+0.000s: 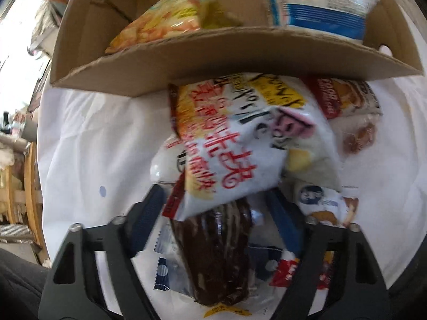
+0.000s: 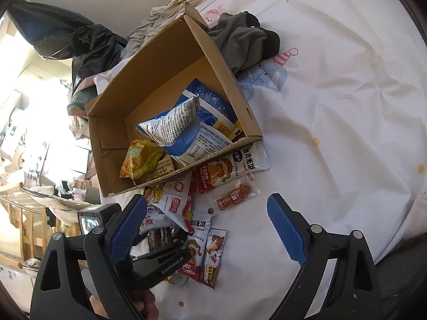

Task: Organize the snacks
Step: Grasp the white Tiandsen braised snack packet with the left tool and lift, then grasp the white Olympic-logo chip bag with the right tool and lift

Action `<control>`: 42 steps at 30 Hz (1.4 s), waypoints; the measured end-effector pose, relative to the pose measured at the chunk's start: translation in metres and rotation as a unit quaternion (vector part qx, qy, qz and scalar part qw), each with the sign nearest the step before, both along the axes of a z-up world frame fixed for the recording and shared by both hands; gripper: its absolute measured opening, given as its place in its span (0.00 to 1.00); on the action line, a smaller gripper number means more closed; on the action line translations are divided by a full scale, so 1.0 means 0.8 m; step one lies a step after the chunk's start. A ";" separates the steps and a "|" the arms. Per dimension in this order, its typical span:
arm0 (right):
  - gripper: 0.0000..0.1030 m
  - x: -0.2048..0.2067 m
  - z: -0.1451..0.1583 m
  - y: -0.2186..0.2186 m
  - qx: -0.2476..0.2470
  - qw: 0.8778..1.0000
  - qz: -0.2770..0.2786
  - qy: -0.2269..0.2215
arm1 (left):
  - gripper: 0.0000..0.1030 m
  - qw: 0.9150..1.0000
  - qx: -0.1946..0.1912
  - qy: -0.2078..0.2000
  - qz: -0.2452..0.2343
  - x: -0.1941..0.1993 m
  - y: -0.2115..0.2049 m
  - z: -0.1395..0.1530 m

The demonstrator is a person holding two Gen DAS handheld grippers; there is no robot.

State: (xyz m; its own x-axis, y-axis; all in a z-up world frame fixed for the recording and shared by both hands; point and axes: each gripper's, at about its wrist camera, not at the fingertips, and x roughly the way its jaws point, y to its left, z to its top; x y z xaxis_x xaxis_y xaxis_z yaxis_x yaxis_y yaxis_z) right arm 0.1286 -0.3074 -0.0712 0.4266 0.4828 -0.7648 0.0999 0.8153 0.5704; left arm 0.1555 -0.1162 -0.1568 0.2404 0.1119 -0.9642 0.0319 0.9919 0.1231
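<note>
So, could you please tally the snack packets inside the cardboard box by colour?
In the cardboard box:
Yellow packet: 1
Blue-and-white packets: 2 clearly, a puffed one in front and a flat one behind; their overlap may hide another.
Total: at least 3

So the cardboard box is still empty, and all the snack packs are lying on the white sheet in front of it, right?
Not quite. The box is not empty: the right wrist view shows a blue-and-white bag and a yellow pack already inside. The other snack packs, such as the white pack with red lettering, do lie on the white sheet in front of it.
</note>
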 end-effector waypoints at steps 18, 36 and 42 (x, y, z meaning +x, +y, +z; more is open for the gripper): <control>0.91 -0.002 0.002 0.003 0.016 1.000 0.001 0.001 | 0.59 0.997 -0.070 -0.039 0.014 -0.031 0.077 0.070; 0.93 0.017 -0.021 0.088 -0.002 0.993 0.111 0.038 | 0.59 0.974 -0.114 -0.168 0.097 -0.069 0.166 0.150; 0.98 0.050 -0.052 0.138 -0.024 0.989 0.129 0.065 | 0.59 0.973 -0.129 -0.152 0.117 -0.067 0.173 0.136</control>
State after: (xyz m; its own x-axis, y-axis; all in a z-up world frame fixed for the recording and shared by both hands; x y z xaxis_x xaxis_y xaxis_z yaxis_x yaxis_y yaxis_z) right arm 0.1685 -0.1973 -0.1126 0.1910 0.5253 -0.8292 -0.0453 0.8486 0.5271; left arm 0.1021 0.0221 -0.0479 0.5164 -0.0384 -0.8555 -0.1974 0.9668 -0.1625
